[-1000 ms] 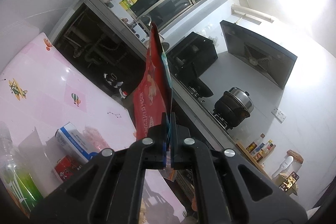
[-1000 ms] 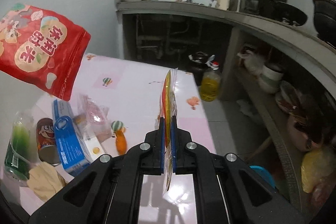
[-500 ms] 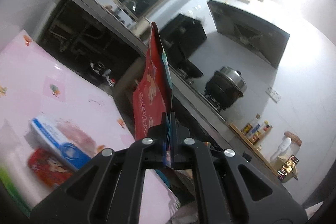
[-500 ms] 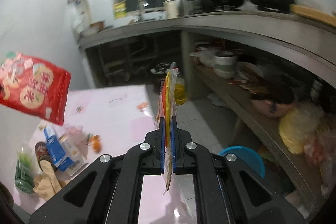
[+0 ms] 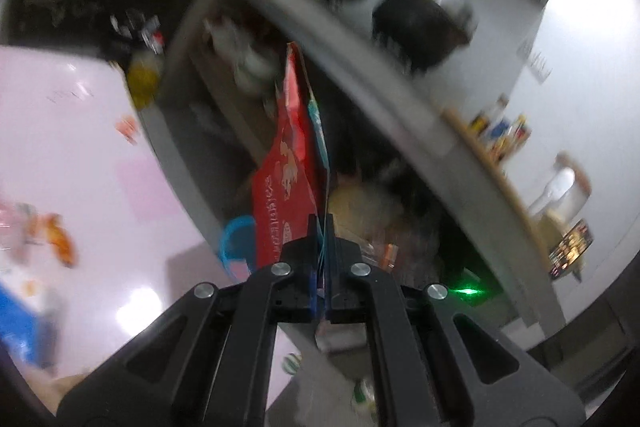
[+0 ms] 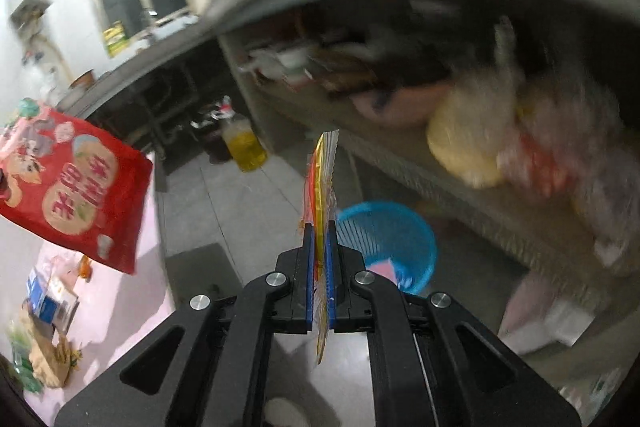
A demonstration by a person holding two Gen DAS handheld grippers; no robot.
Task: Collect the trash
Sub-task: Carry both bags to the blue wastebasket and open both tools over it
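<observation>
My left gripper (image 5: pixel 321 227) is shut on a red snack bag (image 5: pixel 286 171), which stands edge-on above the jaws. The same red snack bag shows flat at the left of the right wrist view (image 6: pixel 72 183). My right gripper (image 6: pixel 320 231) is shut on a thin yellow and orange wrapper (image 6: pixel 322 171), held upright. A blue plastic basket (image 6: pixel 394 231) stands on the floor just beyond and right of the right gripper. It also shows in the left wrist view (image 5: pixel 236 243), behind the red bag. Both views are blurred.
A pink table (image 5: pixel 60 147) lies at the left with a blue box (image 6: pixel 44 301), a crumpled tan bag (image 6: pixel 48 363) and other items. A grey counter (image 5: pixel 400 99) with cluttered shelves runs along the right. A yellow oil bottle (image 6: pixel 244 147) stands on the tiled floor.
Both grippers have swung right and down, away from the table toward the floor under the counter. The blue basket has come close in both views. Both still hold their items.
</observation>
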